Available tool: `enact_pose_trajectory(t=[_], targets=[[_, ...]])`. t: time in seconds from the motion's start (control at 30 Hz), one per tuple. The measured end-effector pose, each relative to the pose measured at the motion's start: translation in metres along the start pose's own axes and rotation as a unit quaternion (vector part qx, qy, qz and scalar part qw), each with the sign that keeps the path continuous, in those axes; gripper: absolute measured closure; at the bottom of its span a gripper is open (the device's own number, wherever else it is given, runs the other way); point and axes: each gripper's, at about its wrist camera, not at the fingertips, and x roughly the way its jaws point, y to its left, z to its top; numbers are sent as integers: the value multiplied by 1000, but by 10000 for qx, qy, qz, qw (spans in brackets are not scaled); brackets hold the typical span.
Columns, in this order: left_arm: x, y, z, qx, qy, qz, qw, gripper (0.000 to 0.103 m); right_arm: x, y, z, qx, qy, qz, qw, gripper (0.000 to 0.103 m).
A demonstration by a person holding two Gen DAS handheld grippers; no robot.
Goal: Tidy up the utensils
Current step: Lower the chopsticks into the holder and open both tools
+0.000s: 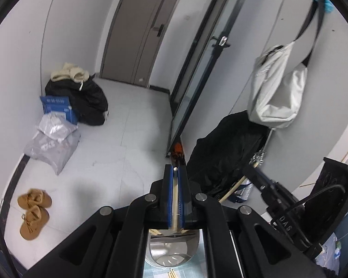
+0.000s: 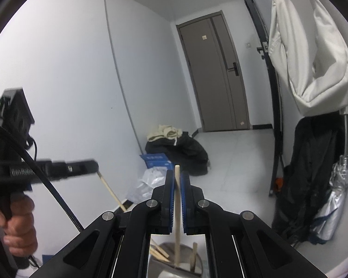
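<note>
Here each tool clamps one wooden chopstick: left tool (image 1: 176,173), right tool (image 2: 177,178), its chopstick (image 2: 177,208) upright over the steel holder (image 2: 174,254) below; best lowered straight, clear of sticks already inside

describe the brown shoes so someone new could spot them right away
Start at the grey door and follow the left wall toward the camera, past the black coats and plastic parcels. The tan lace-up shoes sit alone on the floor, the only brown pair.
</note>
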Motion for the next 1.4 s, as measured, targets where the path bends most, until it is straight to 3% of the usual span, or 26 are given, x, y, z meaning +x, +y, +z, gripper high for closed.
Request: enact_pose_trajectory(t=[0.5, 0.67, 0.83, 0.93, 1.13, 1.27, 1.37, 1.4], targets=[[28, 10, -18, 126, 155, 195, 9996, 102, 26, -10, -34, -177, 341, 184, 9991, 98], [37, 15, -28, -51, 447, 127, 9989, 102, 28, -13, -49, -93, 618, 165, 9979, 98], [37, 17, -34, -179, 587, 330, 9976, 101, 37, -17, -61, 113, 1074, 202, 9940, 95], [32, 15, -37, -145, 604, 417, 9972, 93, 28, -19, -64, 301, 1068, 263, 9935, 94], [18, 7, -43, -42, 579, 582, 9966, 84, -1, -21, -68, 452, 1055, 150, 9933, 82], [2, -5, -50, 148, 504, 671, 9964, 80, -24, -18, -63, 506, 911, -3, 9946, 63], [-14, -14, -56, 176, 335, 772, 9963, 76, -44, -16, -61, 527, 841, -34, 9951, 61], [-18, -17, -58, 171, 296, 788, 9963, 70, -49, -15, -62, 532, 821, -45, 9952, 61]])
